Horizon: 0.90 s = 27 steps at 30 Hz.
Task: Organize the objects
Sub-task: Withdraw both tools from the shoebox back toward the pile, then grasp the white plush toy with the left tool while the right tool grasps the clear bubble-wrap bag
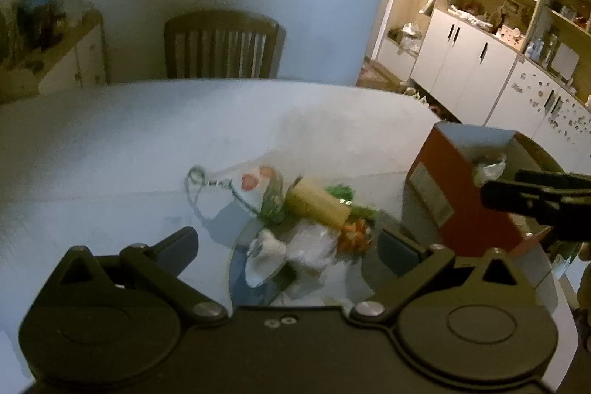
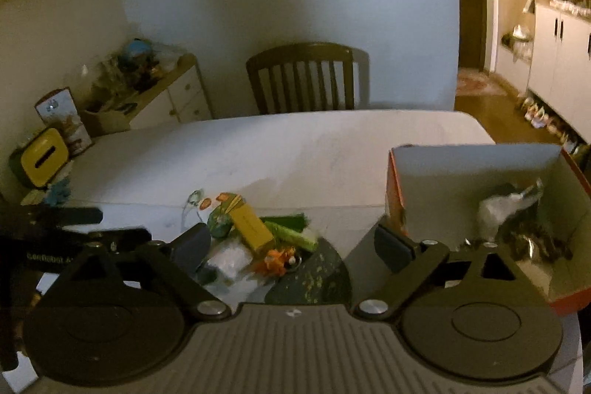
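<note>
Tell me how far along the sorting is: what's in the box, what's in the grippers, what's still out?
Partly done. The orange box already holds a few things, among them a white crumpled item. Nothing is in hand: the left gripper and right gripper are both open and empty. Still left is the pile on the table: yellow packet, green wrapper, orange item and white bag.

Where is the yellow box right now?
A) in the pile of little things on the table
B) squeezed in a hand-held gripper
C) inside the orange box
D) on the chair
A: the yellow box lies in the pile on the white table, left of the orange box; both hand-held grippers are open and empty.
</note>
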Motion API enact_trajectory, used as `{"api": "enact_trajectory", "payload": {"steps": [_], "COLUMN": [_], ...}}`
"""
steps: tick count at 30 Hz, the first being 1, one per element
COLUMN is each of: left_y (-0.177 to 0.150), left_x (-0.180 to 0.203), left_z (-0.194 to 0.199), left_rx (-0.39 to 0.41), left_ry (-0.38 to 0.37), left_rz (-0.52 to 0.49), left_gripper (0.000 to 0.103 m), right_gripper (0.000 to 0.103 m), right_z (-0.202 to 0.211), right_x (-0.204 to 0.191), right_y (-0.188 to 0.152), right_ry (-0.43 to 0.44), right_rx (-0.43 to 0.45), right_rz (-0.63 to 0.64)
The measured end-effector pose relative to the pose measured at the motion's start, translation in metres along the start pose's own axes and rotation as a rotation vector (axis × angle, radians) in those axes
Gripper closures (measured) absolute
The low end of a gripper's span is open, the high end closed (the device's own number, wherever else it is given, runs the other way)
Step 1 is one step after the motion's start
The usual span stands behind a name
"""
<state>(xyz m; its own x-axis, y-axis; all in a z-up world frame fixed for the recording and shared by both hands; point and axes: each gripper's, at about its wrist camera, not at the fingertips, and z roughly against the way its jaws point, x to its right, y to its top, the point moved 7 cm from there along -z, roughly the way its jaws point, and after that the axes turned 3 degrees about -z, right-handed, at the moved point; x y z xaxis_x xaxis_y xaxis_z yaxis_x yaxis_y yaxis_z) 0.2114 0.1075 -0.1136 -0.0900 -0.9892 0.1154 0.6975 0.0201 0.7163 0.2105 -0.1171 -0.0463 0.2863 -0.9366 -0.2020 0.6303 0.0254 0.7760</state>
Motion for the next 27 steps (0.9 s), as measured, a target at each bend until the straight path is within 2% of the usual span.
{"api": "enact_trajectory", "payload": {"steps": [4,9,17,22,27], "left_y": [-0.01,-0.019,-0.036,-0.039,-0.039], "left_x": [-0.012,-0.021,-0.033,-0.034,-0.033], "left_z": [-0.017,-0.035,-0.067,-0.077,-0.085], "left_rx": [-0.029,-0.041,-0.081,-0.071,-0.07], "left_ry": [-0.012,-0.005,0.029,0.045,0.035], "left_rz": [0.045,0.055,0.029,0.005,-0.005], "left_gripper": [0.0,0.0,0.001,0.001,0.008], "right_gripper": [0.007,0.007,0.007,0.007,0.008], "right_z": [-0.022,-0.051,-0.101,-0.126,-0.146], "right_x": [-0.011,-0.017,-0.028,-0.039,-0.044], "right_y": [0.001,0.002,-0.015,-0.029,-0.037], "right_ry": [-0.017,-0.015,-0.014,-0.006,-0.019], "right_rx": [-0.026,-0.075,-0.194,-0.26,-0.307], "right_rz": [0.014,0.023,0.013,-0.014,-0.053]}}
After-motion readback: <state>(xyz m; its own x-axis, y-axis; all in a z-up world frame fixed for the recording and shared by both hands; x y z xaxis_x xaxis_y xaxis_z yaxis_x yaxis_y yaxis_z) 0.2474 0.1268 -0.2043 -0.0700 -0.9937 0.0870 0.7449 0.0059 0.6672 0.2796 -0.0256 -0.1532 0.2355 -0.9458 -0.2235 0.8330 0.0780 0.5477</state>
